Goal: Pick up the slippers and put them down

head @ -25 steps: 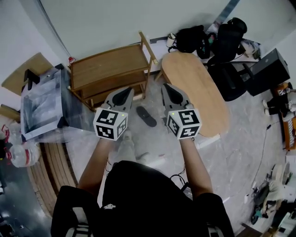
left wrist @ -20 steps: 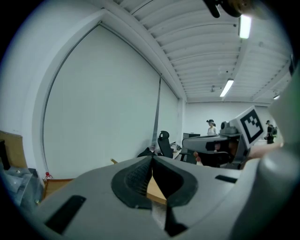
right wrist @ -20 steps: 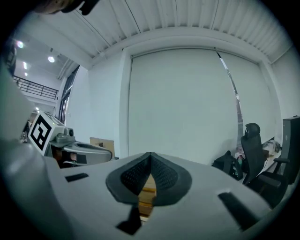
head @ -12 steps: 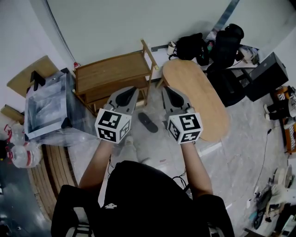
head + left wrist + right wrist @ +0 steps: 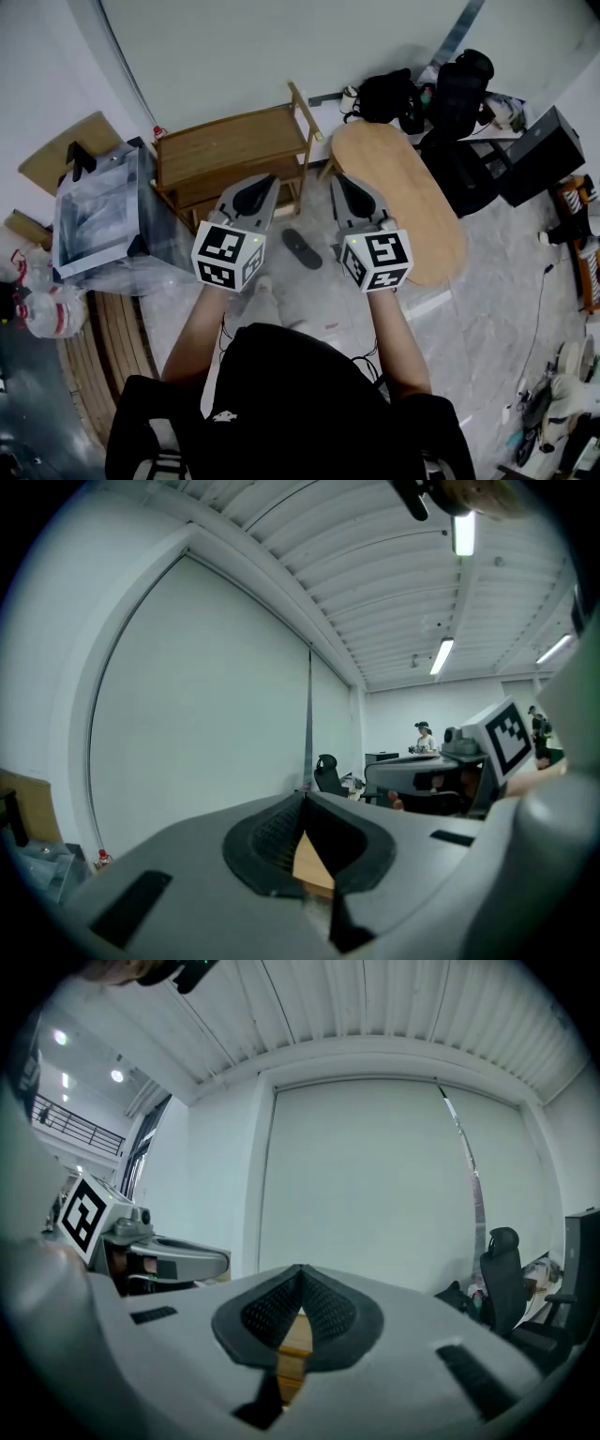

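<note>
**Both grippers clenched and empty, the slipper on the floor**

Compared with one second ago we see almost no change. The left gripper [image 5: 253, 190] and the right gripper [image 5: 345, 189] are held side by side, each with jaws pressed together on nothing. The dark slipper [image 5: 302, 248] lies in the same spot on the floor, between them in the head view, just before the wooden rack [image 5: 230, 150]. An oval table [image 5: 403, 197] stands at the right and a clear box [image 5: 98, 220] at the left.

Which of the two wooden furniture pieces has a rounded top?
The light wooden oval table on the right; the brown wooden shelf rack left of it is rectangular, with straight edges and corner posts.
</note>
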`<state>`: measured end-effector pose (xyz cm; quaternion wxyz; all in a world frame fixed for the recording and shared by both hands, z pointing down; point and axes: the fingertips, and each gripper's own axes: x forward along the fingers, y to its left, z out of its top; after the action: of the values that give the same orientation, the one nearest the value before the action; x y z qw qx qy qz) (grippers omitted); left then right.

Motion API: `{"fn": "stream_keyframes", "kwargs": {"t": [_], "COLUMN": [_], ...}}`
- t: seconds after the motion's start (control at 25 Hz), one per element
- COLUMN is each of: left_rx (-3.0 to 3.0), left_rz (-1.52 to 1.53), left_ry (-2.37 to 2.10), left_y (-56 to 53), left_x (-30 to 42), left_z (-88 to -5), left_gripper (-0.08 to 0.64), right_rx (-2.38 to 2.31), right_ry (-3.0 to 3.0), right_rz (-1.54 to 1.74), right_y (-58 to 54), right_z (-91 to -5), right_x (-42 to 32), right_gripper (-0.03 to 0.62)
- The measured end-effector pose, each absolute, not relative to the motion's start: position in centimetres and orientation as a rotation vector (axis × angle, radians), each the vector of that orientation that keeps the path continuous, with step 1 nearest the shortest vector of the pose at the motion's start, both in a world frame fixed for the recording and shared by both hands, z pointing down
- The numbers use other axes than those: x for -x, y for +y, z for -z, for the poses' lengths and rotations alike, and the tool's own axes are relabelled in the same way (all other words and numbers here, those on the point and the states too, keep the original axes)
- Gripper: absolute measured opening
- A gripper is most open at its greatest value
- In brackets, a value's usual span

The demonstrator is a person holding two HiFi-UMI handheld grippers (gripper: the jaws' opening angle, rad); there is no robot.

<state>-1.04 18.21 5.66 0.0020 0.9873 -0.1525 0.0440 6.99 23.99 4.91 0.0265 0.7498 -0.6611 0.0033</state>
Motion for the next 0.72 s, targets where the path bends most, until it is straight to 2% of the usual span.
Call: {"fn": "stream_keyframes", "kwargs": {"t": [0.72], "left_rx": [-3.101], "left_rz": [-0.113], "left_ry": [-0.495], "left_y": [18.9], "left_x": [2.4], "left_z": [-5.2], "left_gripper": [0.006], "right_rx": [-2.313], "right_ry": [-2.058], "right_rz": [-0.012], "right_y": [24.6], "right_z": [-5.1], "right_x": [-5.6], "right_gripper": [-0.002]}}
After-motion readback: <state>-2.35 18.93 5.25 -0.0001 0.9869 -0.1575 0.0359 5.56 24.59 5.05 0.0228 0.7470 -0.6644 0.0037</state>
